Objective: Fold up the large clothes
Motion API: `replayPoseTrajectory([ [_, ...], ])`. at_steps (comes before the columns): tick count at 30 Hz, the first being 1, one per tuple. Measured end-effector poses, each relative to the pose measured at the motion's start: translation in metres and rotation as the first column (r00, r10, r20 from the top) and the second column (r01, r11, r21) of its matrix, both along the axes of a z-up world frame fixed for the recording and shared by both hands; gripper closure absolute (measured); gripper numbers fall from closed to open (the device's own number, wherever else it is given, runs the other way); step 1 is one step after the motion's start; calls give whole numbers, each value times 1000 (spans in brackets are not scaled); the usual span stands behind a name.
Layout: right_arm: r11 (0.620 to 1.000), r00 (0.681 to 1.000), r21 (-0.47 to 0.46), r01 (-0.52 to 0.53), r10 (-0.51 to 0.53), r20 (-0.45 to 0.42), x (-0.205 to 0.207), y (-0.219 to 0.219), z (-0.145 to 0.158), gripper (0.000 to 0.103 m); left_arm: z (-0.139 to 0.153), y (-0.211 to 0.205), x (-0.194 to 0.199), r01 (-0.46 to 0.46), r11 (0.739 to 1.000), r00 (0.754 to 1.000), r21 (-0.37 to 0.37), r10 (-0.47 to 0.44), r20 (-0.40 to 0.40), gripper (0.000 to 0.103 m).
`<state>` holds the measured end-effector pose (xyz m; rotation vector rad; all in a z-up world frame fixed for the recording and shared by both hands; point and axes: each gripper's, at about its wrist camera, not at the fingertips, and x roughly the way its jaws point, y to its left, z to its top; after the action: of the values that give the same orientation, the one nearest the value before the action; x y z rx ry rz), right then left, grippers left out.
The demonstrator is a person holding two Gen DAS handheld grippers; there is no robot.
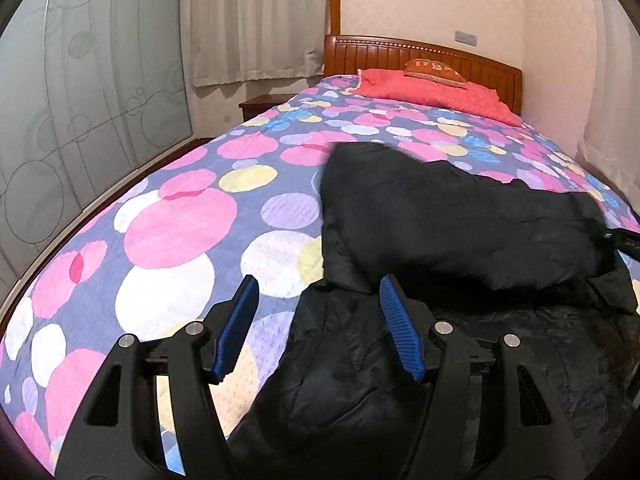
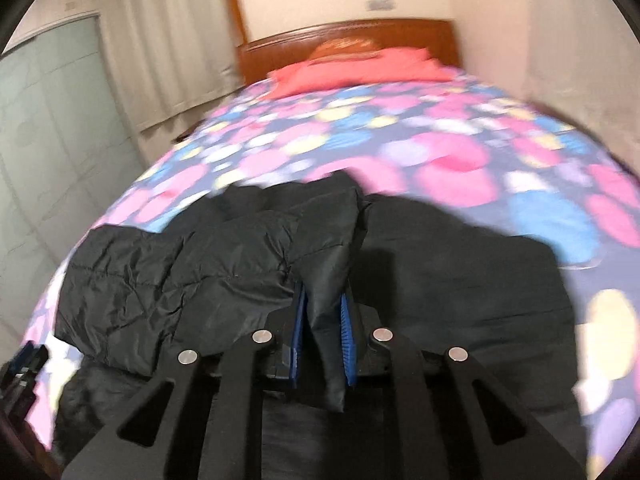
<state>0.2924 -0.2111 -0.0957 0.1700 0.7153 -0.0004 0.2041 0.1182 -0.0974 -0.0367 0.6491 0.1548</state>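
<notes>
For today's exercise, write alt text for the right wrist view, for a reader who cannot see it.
The right claw is shut on a fold of a puffy black quilted jacket lying on a bed with a circle-patterned bedspread. A coral-red pillow and wooden headboard sit blurred behind.

The bed is covered by a dotted bedspread (image 1: 180, 220); a red pillow (image 1: 432, 92) is placed against the wooden headboard (image 1: 384, 52).
</notes>
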Motion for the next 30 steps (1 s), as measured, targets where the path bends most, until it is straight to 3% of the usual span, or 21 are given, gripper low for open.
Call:
replayPoseTrajectory([
  [5, 994, 992, 4, 107, -106, -63, -1, -64, -24, 87, -2, -14, 12, 36, 999, 999, 1, -36, -14, 35],
  [8, 994, 987, 23, 106, -102, -126, 2, -79, -46, 86, -5, -24, 20, 57, 998, 998, 27, -56, -26, 35],
  [10, 995, 985, 38, 91, -84, -152, 2, -82, -56, 83, -9, -29, 28, 69, 997, 997, 30, -68, -44, 35],
  [14, 993, 982, 25, 115, -110, -155, -11, -84, -46, 68, -12, -29, 43, 70, 997, 995, 11, -69, -66, 35],
  [17, 987, 985, -33, 157, -159, -68, -20, -76, -16, 68, -11, -28, 59, 61, 998, 996, 5, -60, -71, 34],
  [21, 997, 996, 1, 76, -76, -39, 3, -57, -4, 68, -12, -27, 92, 46, 999, 995, -6, -47, -86, 33],
  [26, 1000, 999, -25, -4, 3, -54, 45, -25, -19, 68, -32, -27, 134, 8, 1000, 991, -1, -8, -136, 33],
  [30, 997, 983, -66, -49, 36, -178, 71, -11, -62, 68, -62, -26, 156, 27, 999, 969, -23, -32, -245, 30],
])
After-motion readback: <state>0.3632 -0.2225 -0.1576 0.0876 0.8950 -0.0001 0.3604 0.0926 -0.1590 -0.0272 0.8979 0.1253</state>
